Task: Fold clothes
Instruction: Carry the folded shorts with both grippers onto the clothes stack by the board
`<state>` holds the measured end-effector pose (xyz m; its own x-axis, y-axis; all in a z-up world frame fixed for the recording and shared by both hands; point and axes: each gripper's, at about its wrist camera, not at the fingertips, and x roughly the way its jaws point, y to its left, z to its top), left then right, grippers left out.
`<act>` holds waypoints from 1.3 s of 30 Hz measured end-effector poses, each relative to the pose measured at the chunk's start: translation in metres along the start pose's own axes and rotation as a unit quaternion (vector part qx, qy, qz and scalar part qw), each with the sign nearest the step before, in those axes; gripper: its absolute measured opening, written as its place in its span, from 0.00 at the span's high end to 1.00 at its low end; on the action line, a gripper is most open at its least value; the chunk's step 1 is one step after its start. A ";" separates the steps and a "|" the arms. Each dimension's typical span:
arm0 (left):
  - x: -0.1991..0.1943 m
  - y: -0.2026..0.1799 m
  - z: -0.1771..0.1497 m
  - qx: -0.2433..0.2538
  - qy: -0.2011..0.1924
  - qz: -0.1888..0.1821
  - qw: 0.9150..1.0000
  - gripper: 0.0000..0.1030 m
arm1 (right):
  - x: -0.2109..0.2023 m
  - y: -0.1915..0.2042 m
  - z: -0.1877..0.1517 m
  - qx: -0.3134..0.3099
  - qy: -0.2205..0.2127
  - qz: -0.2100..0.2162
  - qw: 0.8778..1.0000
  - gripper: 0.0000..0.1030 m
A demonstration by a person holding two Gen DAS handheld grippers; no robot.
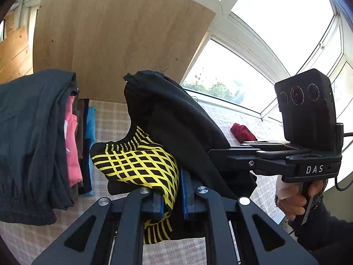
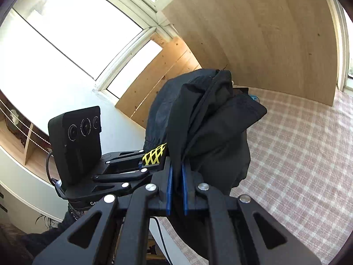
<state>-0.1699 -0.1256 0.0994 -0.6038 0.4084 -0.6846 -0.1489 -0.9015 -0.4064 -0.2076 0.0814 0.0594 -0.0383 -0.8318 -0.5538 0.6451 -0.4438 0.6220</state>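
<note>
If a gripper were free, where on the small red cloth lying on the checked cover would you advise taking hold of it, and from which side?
Both grippers are busy: the left gripper and right gripper are shut on the black garment. The red cloth lies bunched in a low heap on the checked cover, clear of other clothes. I would probably come from above and pinch its raised crumpled ridge, as no flat edge shows.

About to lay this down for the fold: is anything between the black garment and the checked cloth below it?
Nothing visible. Both grippers hold the black garment in the air; the checked cloth under it looks bare. The folded stack and red item lie off to the sides.
</note>
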 end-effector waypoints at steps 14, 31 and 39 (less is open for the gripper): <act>-0.079 0.196 0.095 0.053 -0.009 0.117 0.992 0.90 | 0.155 0.086 0.104 0.014 -0.063 -0.074 0.995 0.93; 0.012 0.315 0.075 0.014 0.082 0.148 0.985 0.75 | 0.197 -0.007 0.069 0.115 -0.004 -0.228 0.967 0.92; -0.034 0.313 0.059 -0.002 0.039 0.197 0.980 0.67 | 0.166 0.037 0.111 0.005 -0.052 -0.223 0.973 0.73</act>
<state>-0.2422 -0.4303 0.0312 -0.5517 0.0388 -0.8331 0.0866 -0.9909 -0.1035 -0.2744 -0.1096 0.0521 -0.3907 -0.5838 -0.7117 0.5391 -0.7718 0.3372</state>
